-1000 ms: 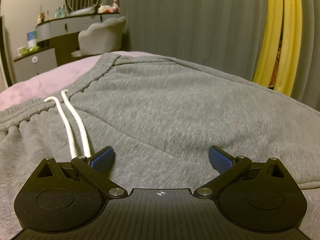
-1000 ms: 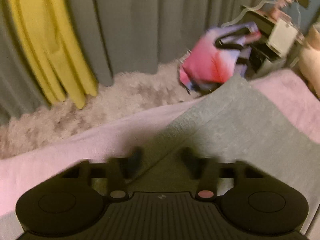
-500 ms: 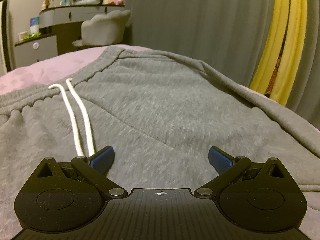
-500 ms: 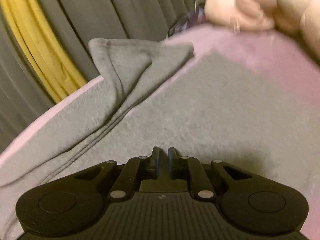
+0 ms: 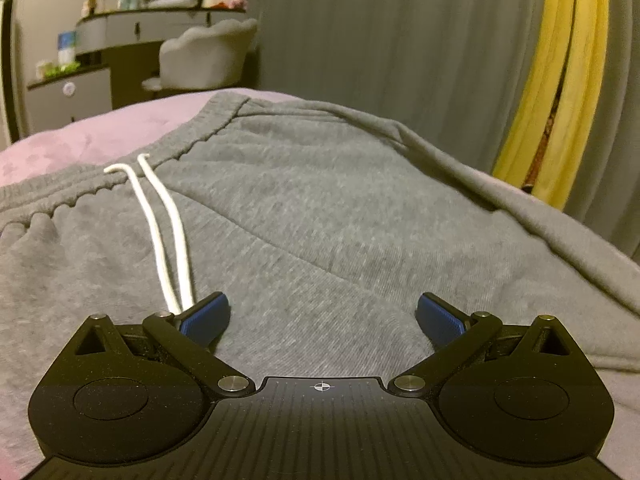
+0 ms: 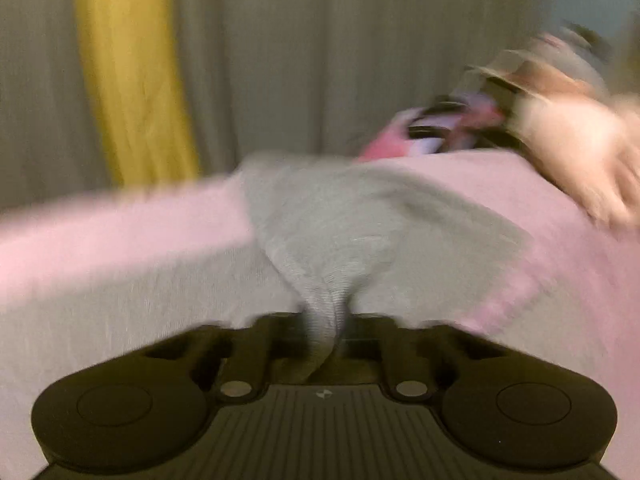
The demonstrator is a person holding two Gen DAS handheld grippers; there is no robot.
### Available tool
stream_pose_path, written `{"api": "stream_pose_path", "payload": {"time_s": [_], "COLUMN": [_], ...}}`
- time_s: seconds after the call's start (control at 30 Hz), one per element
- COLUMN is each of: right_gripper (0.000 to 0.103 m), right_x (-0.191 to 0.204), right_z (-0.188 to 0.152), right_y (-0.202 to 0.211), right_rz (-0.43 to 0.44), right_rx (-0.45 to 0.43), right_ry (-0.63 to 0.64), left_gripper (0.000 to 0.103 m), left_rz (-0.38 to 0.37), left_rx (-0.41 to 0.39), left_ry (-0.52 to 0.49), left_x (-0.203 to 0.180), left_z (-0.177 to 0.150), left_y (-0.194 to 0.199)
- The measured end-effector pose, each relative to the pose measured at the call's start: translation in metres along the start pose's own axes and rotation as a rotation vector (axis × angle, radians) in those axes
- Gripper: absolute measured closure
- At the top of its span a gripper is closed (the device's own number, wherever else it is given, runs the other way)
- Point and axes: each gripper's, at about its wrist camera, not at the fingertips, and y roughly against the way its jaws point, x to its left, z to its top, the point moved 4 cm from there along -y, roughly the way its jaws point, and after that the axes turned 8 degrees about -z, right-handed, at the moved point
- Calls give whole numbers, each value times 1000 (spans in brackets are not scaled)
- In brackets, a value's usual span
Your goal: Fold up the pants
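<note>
left wrist view: grey sweatpants point(image 5: 320, 216) lie spread on the pink bed cover point(image 5: 80, 140), waistband at the far left, white drawstring point(image 5: 164, 232) trailing toward the camera. one long fold ridge runs along the right edge, so a first lengthwise fold looks started; the upper part is otherwise flat and unfolded. left claw point(image 5: 323, 316) is spread wide, blue pads point(image 5: 204, 318) low over the fabric near the drawstring ends, nothing between them. cannot tell if the pads touch the cloth.

right wrist view: heavy motion blur. right claw point(image 6: 326, 328) is pressed together, pinching a bunched ridge of the grey fabric point(image 6: 328, 264), which rises off the bed cover point(image 6: 100, 248) into a tent toward the claw. this looks like the leg end of the pants, lifted for carrying over. blurred pale shape at right edge, not identifiable. grey curtain point(image 6: 280, 60) and yellow curtain point(image 6: 132, 80) behind.

judgement: early-to-mid stage. the fold is not laid down yet; flattening and further folds remain.
</note>
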Motion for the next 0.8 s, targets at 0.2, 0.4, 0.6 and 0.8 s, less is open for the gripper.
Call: {"api": "stream_pose_path", "payload": {"time_s": [0.2,0.4,0.6,0.8], "right_gripper": [97,89,84,84], "right_x": [-60,-69,-72,-86], "right_z": [-45,-40,-45,-46], "right_y": [32,5,-11,-27], "right_rz": [111,165,231,341], "right_rx": [-95,-33,-13,79], "right_ry": [-290,-434,-469,-604], "left_gripper": [10,12,79,57], "left_rz": [-203,-340,-277,-354], "left_rx": [-62,59,180,310], "left_ry": [84,243,321,483], "left_x": [3,-2,-22,-36], "left_z": [59,118,153,150], "left_y": [11,-48,-130,-188]}}
